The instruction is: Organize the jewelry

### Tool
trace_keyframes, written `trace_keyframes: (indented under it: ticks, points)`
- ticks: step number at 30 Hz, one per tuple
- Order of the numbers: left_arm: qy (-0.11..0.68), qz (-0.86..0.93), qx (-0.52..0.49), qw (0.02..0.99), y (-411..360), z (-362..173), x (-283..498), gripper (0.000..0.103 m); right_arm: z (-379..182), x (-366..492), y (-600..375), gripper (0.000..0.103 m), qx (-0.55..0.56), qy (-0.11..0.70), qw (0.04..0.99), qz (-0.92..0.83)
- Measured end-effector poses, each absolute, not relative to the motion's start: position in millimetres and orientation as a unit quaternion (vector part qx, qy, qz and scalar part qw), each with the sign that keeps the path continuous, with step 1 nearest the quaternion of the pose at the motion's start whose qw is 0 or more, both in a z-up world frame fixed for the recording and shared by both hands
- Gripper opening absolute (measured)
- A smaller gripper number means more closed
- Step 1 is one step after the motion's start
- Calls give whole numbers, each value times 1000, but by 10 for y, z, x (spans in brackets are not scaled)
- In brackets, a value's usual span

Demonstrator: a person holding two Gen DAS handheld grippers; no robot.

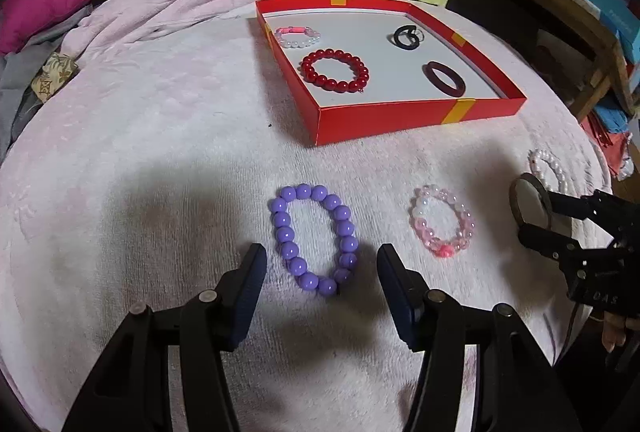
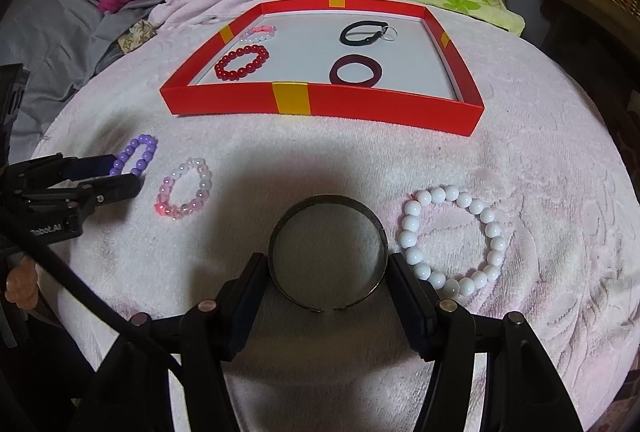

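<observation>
The right gripper point(image 2: 328, 272) clasps the metal bangle point(image 2: 327, 252) on the towel, in front of the red box point(image 2: 320, 103). The open bangle may spring out. The left gripper point(image 1: 320, 264) stands wide around the purple bracelet point(image 1: 314, 238).

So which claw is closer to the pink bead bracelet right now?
Left. The left claw is open around the purple bracelet, right beside the pink bead bracelet. The right claw is farther off, around the metal bangle.

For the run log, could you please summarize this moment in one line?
left gripper: open around purple bracelet | right gripper: gripping metal bangle
</observation>
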State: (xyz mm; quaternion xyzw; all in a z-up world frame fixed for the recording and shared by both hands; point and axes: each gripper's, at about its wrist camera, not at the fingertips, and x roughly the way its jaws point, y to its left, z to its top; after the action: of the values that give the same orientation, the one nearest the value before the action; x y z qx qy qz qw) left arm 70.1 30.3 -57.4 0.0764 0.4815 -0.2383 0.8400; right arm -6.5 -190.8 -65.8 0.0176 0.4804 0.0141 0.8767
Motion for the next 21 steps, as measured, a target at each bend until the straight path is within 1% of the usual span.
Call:
trace_keyframes:
  ticks: [5,7,8,9,10,12,17,21]
  points:
    - [476,-238,73,843,323,-549,674,58,-659,-67,-1900,64,17,481,876,13]
    - [474,-241,64,845,312,-537,679,43,-660,-67,-1897,64,16,481,877,13]
    - [474,-243,61,844,301,-534,686,30,-661,-65,-1899,64,15,481,877,13]
    - [474,-246,58,843,290,-531,683,24,-662,-65,-1900,64,15,481,877,13]
    - [474,-250,57,842,272,-530,676,21,-663,-64,-1900,64,16,480,877,13]
    - [473,-259,62,840,214,-533,639,11,-663,-63,-1899,64,15,480,877,13]
    - [468,-276,88,835,65,-534,530,11,-662,-64,-1900,64,15,480,877,13]
    - [476,-262,76,836,128,-547,593,10,-662,-64,-1899,64,16,480,877,14]
